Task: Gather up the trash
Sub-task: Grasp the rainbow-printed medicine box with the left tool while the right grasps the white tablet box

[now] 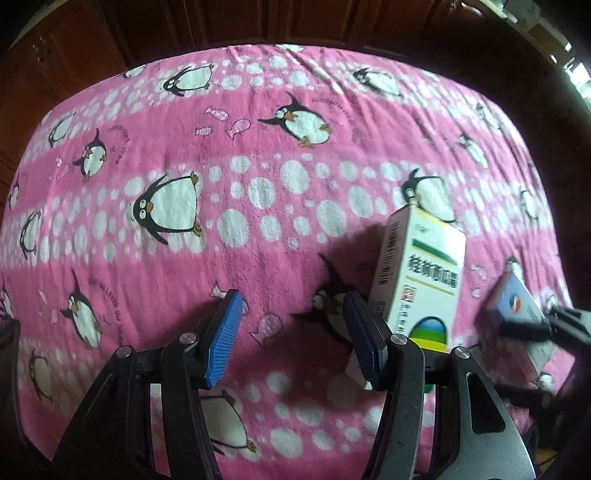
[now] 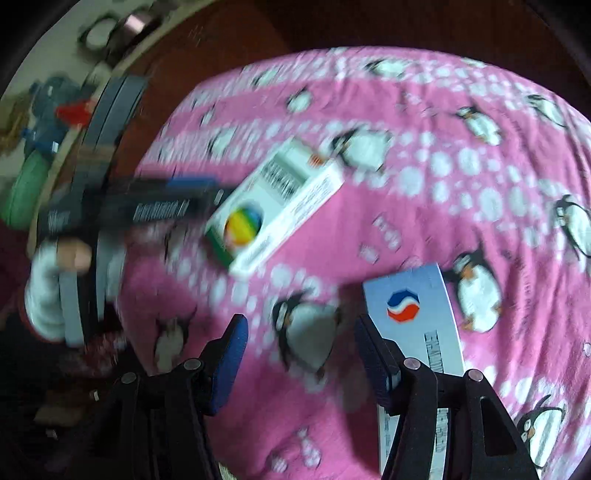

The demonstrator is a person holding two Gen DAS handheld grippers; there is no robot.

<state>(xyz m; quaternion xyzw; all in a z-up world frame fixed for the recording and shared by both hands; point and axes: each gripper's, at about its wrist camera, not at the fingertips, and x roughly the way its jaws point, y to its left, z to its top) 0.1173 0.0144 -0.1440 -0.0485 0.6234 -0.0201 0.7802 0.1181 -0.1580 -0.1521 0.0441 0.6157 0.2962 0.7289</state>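
Observation:
A white medicine box (image 1: 419, 280) with a green stripe and a rainbow ball lies on the pink penguin blanket (image 1: 236, 155), just right of my open left gripper (image 1: 291, 336), outside its right finger. It also shows in the right wrist view (image 2: 273, 206). A white-blue box with a red-blue logo (image 2: 417, 317) lies just right of my open right gripper (image 2: 299, 358), outside its right finger. In the left wrist view this box (image 1: 517, 306) sits at the far right with the right gripper's fingers (image 1: 528, 330) by it. Both grippers are empty.
The blanket covers a bed, with dark wooden furniture (image 1: 147, 26) behind it. In the right wrist view, the left gripper's body (image 2: 147, 206) and the gloved hand (image 2: 48, 288) holding it are at the left. A shelf with clutter (image 2: 48, 110) is at the upper left.

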